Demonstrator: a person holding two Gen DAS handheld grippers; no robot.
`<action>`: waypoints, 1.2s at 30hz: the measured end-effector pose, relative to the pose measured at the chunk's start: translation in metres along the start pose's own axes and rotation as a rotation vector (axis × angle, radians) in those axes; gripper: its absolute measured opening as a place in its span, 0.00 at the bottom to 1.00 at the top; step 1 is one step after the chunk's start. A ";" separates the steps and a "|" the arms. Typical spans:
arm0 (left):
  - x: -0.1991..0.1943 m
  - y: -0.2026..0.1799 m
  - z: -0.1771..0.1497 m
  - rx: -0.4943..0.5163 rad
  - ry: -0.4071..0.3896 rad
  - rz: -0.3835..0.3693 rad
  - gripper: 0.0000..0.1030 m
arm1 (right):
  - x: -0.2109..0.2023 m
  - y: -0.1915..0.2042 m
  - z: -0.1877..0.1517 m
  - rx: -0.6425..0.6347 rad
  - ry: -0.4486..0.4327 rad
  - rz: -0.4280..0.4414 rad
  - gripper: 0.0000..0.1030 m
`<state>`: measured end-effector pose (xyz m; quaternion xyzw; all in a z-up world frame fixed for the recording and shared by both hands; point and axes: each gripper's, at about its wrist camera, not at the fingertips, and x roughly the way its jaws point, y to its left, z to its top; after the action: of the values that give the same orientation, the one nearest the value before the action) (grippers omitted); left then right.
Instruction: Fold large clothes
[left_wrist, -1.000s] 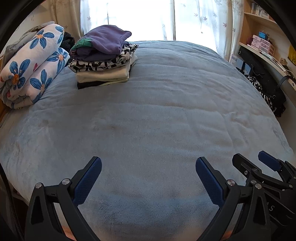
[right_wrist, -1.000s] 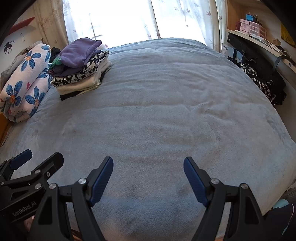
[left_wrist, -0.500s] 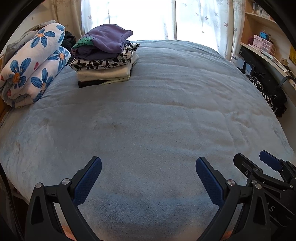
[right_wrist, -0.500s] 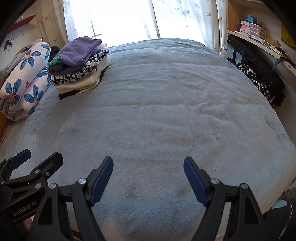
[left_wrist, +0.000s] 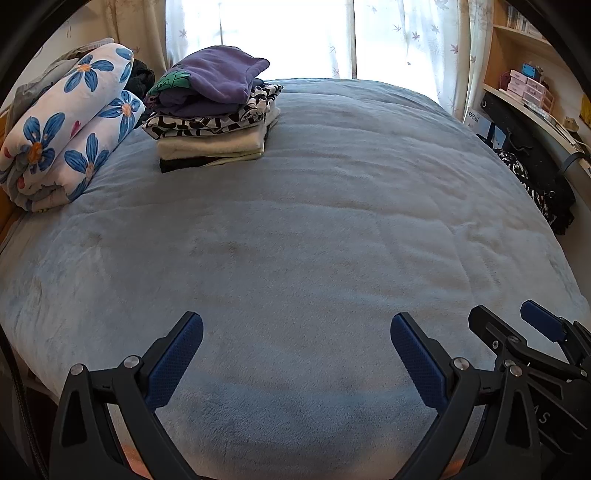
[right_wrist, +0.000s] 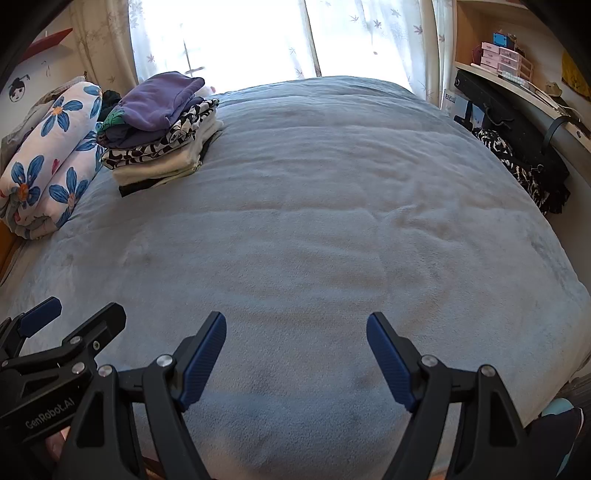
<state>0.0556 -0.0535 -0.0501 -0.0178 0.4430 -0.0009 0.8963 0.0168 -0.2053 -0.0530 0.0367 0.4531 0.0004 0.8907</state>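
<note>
1. Left claw (left_wrist: 295, 328), seen from its own wrist camera, stands wide with nothing between its blue pads (left_wrist: 173, 363), poised over the near part of the bed (left_wrist: 314, 229). The folded clothes (left_wrist: 214, 110) sit stacked at the far left, a purple piece on top, just beside a rolled flower-print quilt (left_wrist: 68, 125). The right claw's tip pokes in at the lower right corner.

2. Right claw (right_wrist: 295, 328), in its own view, is likewise spread wide and empty over the blue cover. The stack (right_wrist: 159, 129) lies well apart from it, far left.

3. Risk, as I judge it: no unfolded garment lies on the bed, so the next piece must come from elsewhere. Dark clothing (right_wrist: 517, 170) hangs by the desk on the right; grabbing there could snag straps. Reaching past the stack could topple it, since its top layers sit unevenly.

4. Hidden: the bed's near edge behind the claws, and the window, which is blown out by glare.
</note>
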 end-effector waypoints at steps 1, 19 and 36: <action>0.000 0.000 0.000 -0.001 0.000 0.001 0.98 | 0.000 0.000 0.000 0.000 0.000 -0.001 0.77; 0.000 0.002 -0.002 -0.008 0.006 0.006 0.98 | 0.000 0.002 -0.001 -0.003 0.002 -0.005 0.77; 0.001 0.004 -0.005 -0.015 0.020 0.008 0.98 | 0.001 0.003 -0.002 -0.005 0.006 -0.005 0.77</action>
<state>0.0526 -0.0495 -0.0542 -0.0226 0.4518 0.0059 0.8918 0.0160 -0.2022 -0.0552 0.0333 0.4558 -0.0005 0.8895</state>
